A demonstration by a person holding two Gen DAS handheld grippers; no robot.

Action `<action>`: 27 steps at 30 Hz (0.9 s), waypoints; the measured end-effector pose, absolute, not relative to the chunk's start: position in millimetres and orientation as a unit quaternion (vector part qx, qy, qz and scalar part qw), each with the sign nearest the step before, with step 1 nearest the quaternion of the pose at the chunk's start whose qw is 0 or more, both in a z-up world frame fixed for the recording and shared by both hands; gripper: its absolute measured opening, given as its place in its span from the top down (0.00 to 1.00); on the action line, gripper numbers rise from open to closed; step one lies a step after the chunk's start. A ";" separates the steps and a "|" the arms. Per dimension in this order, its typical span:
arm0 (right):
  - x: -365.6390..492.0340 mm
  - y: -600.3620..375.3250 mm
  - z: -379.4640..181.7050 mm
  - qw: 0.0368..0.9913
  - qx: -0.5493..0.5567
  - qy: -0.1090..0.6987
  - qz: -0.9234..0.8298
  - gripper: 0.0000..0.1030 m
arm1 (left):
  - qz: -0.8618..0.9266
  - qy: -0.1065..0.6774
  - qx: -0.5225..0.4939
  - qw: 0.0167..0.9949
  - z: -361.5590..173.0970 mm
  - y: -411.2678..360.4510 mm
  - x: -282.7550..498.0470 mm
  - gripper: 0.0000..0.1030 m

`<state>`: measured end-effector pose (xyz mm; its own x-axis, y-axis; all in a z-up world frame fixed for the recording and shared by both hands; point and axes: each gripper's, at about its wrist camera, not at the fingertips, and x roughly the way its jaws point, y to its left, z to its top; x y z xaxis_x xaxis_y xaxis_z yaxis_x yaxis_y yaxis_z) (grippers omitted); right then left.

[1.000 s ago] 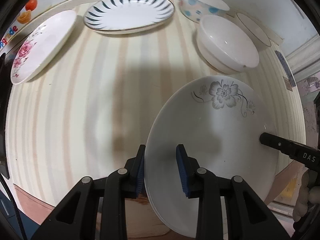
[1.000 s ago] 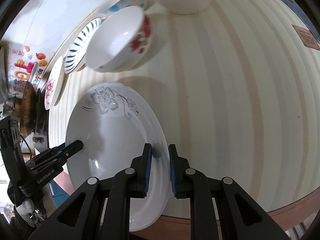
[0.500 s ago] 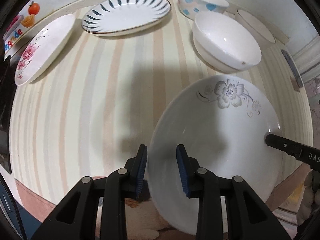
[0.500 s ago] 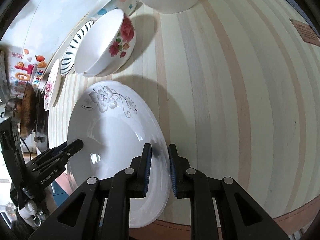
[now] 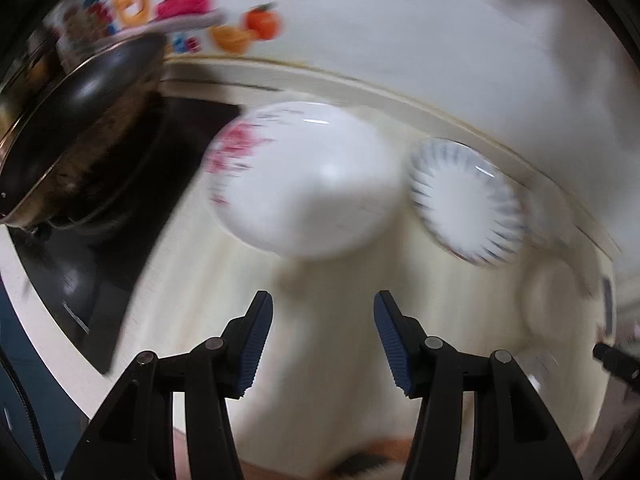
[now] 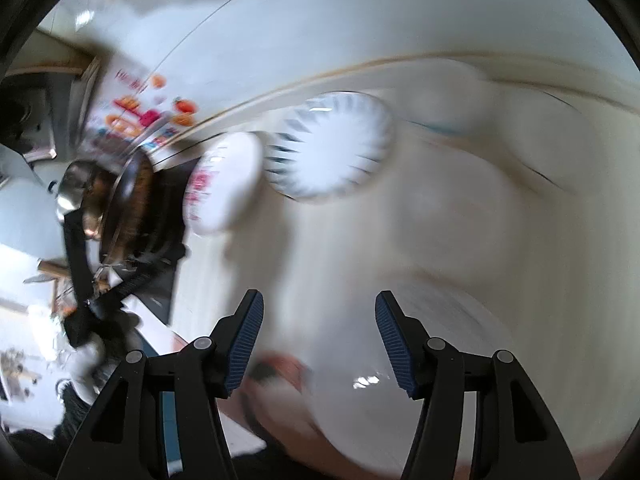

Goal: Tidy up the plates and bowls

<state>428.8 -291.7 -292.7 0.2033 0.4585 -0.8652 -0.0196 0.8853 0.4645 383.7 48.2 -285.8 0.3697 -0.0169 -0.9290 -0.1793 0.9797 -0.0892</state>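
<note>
Both views are blurred by motion. My left gripper point(image 5: 323, 340) is open and empty above the striped counter point(image 5: 340, 320). Ahead of it lies a white plate with pink flowers point(image 5: 304, 180), and to its right a white plate with dark blue rim strokes point(image 5: 466, 202). My right gripper point(image 6: 319, 340) is open and empty. The grey-flower plate point(image 6: 460, 360) lies blurred under its right finger at the counter's front edge. The pink-flower plate point(image 6: 222, 182) and the blue-stroke plate point(image 6: 332, 144) show further back in the right wrist view.
A dark pan point(image 5: 76, 128) sits on a black stove point(image 5: 92, 264) at the left; it also shows in the right wrist view point(image 6: 120, 208). Blurred white bowls point(image 5: 556, 300) stand at the right. The right gripper's tip point(image 5: 616, 360) shows at the far right edge. A white wall rises behind.
Both grippers have opened and let go of the grey-flower plate. Both have swung left and up, toward the pink-flower and blue-stroke plates and the stove.
</note>
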 end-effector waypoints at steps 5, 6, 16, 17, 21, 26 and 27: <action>532.9 -192.0 -332.0 0.759 0.151 0.606 0.185 0.41 | 0.094 0.567 -0.094 0.813 -315.6 103.3 419.2 0.51; 549.8 -177.8 -339.5 0.760 0.145 0.606 0.186 0.41 | 0.102 0.570 -0.091 0.810 -321.9 109.7 425.4 0.51; 653.2 -92.8 -428.7 0.744 0.077 0.638 0.185 0.63 | 0.115 0.586 -0.107 0.795 -360.1 138.2 458.6 0.51; 655.8 -93.1 -432.6 0.742 0.078 0.640 0.185 0.65 | 0.109 0.585 -0.108 0.796 -361.5 137.5 460.7 0.51; 667.0 -91.0 -447.0 0.732 0.103 0.646 0.191 0.82 | 0.097 0.587 -0.123 0.794 -368.5 137.0 465.5 0.66; 667.9 -84.1 -450.5 0.735 0.091 0.640 0.206 0.83 | 0.105 0.571 -0.131 0.804 -366.7 137.8 462.4 0.74; 666.9 -85.5 -449.0 0.735 0.091 0.639 0.207 0.83 | 0.106 0.569 -0.134 0.805 -363.3 138.2 455.5 0.76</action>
